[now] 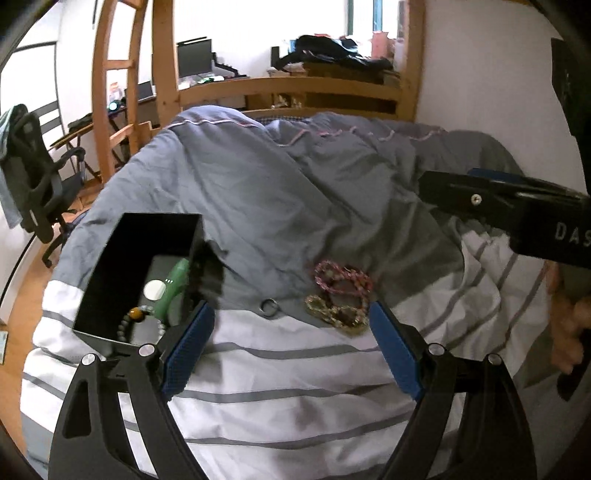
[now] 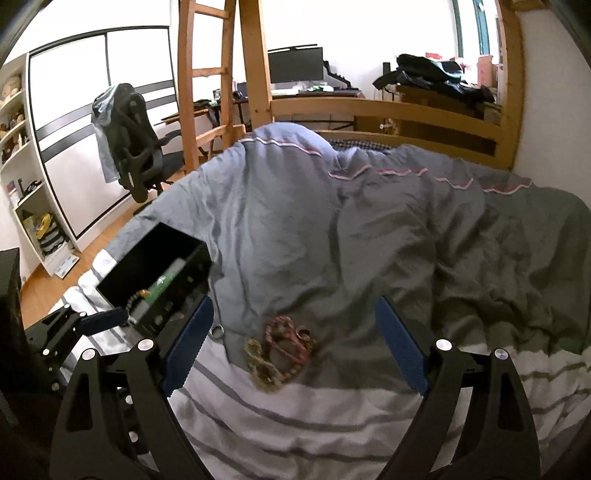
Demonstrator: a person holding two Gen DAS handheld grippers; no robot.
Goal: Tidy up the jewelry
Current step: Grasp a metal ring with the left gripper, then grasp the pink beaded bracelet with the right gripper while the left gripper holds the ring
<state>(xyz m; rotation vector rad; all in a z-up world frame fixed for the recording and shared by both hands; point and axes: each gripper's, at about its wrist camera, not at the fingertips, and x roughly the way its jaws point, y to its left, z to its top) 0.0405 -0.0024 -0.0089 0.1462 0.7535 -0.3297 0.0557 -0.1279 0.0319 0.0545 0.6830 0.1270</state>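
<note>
Your left gripper (image 1: 291, 347) and right gripper (image 2: 295, 345) gape wide, empty; the bracelets (image 1: 341, 297) sit at twelve o'clock, the black box (image 1: 136, 273) around ten, contents blurry.

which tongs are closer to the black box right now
Left. The left tongs have one fingertip right beside the black box, at its near corner. The right tongs are open over the bracelets, further off to the box's right.

Daylight from the far window (image 2: 469, 33) blows out white; the bed (image 1: 295, 369) is softly lit, slightly motion-blurred, with bowed, dark-cornered fisheye edges.
</note>
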